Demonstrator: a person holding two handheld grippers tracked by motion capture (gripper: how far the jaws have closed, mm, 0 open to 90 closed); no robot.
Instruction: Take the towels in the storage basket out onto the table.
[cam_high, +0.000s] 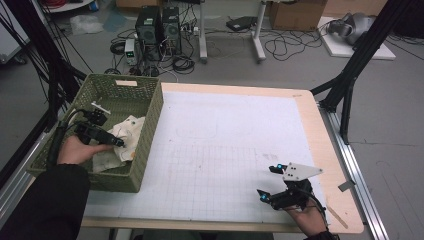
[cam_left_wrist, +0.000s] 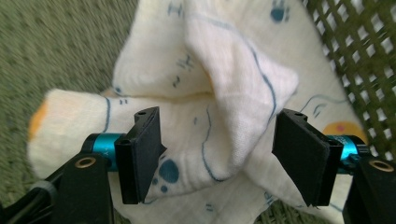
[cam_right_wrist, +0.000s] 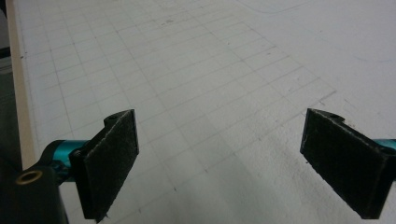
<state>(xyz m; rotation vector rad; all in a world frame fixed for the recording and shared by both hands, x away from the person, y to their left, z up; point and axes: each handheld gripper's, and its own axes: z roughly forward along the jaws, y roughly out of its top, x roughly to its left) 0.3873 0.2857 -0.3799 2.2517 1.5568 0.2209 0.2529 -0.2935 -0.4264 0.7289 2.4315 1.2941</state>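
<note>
I am looking at a person wearing dark sleeves at the near edge. The left gripper (cam_high: 107, 141) is showing black, with a black cable looping off it — its jaws are carrying square black pads (cam_left_wrist: 140, 154) on teal barrels with brass eyelets below. The right gripper (cam_high: 269, 182) is wearing a grey three-cornered plate (cam_high: 300, 172) — teal glinting at its tips.

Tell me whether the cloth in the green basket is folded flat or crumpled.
Crumpled. The cloth lies bunched in loose ridges on the basket floor, one fold standing up between the open left gripper's jaws.
</note>
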